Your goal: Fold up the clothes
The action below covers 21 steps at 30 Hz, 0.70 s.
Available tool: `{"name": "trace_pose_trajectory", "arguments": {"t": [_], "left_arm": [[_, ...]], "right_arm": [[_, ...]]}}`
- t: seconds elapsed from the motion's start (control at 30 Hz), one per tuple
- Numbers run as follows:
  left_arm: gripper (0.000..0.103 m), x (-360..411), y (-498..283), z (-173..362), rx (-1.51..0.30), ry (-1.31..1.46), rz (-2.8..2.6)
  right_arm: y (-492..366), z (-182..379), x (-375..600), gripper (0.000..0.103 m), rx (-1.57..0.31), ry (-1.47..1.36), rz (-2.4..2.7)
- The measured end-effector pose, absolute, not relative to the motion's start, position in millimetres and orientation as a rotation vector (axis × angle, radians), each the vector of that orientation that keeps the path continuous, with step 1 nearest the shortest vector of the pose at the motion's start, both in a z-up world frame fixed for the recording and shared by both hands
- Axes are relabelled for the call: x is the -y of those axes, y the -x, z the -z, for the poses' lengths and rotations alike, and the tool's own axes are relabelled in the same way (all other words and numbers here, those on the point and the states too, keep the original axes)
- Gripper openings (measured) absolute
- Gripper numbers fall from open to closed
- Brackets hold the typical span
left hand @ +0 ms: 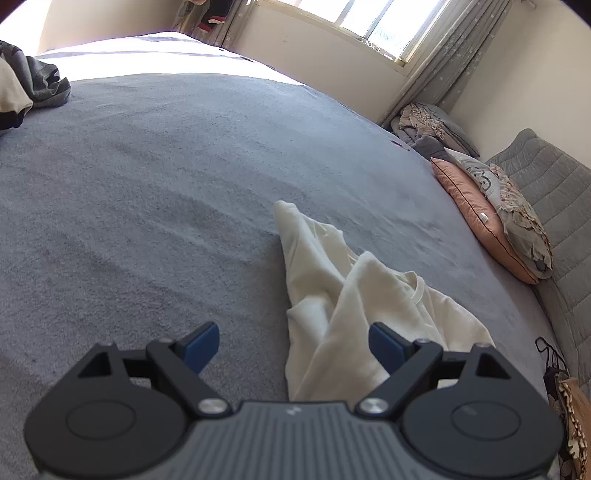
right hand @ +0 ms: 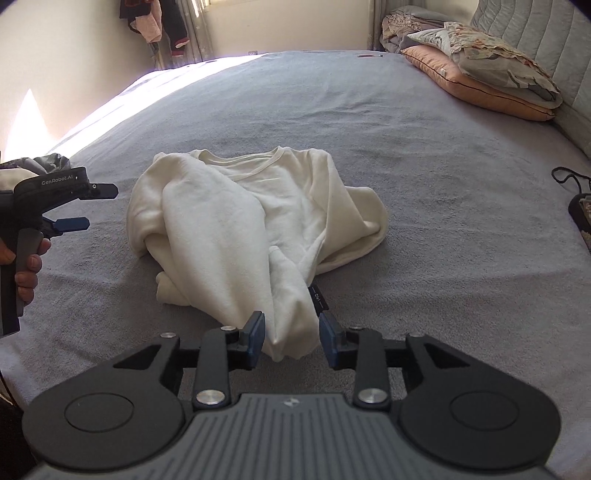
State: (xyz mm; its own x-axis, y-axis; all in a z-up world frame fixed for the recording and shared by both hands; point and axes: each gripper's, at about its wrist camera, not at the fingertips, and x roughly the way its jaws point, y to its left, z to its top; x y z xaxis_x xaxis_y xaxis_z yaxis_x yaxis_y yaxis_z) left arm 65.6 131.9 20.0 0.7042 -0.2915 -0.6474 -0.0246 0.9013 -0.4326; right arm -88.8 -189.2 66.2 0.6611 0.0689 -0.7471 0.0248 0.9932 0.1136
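Observation:
A cream long-sleeved shirt (right hand: 236,221) lies crumpled on the grey bed cover (right hand: 443,177), neckline at the far side, sleeves and body bunched over each other. Its near end lies between the fingers of my right gripper (right hand: 291,338), which is open, with gaps on both sides of the cloth. My left gripper (left hand: 293,341) is open; the shirt (left hand: 354,295) lies ahead and to its right, under the right finger. In the right wrist view the left gripper (right hand: 94,206) is held open above the bed, left of the shirt and apart from it.
Pillows (right hand: 480,70) and a padded grey headboard (right hand: 535,33) line the right side. A dark and cream clothes pile (left hand: 26,88) lies far left. Clothes (right hand: 155,26) hang by the curtained window. A dark corded object (right hand: 580,206) lies at the bed's right edge.

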Motion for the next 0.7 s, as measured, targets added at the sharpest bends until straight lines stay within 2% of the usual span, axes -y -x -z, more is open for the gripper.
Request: {"name": "trace_pose_trajectory", "arguments": {"t": [0.2, 0.4, 0.6, 0.7], "left_arm": [[0.089, -130, -91, -14, -0.796, 0.486, 0.126], [0.087, -122, -122, -11, -0.814, 0.478, 0.11], [0.082, -105, -154, -9, -0.842, 0.442, 0.128], [0.076, -96, -168, -9, -0.857, 0.416, 0.128]], "right_arm": [[47, -69, 204, 0.036, -0.81, -0.113, -0.002], [-1, -48, 217, 0.036, -0.819, -0.123, 0.05], [-24, -26, 231, 0.035, -0.833, -0.135, 0.073], [-32, -18, 237, 0.035, -0.835, -0.137, 0.071]]}}
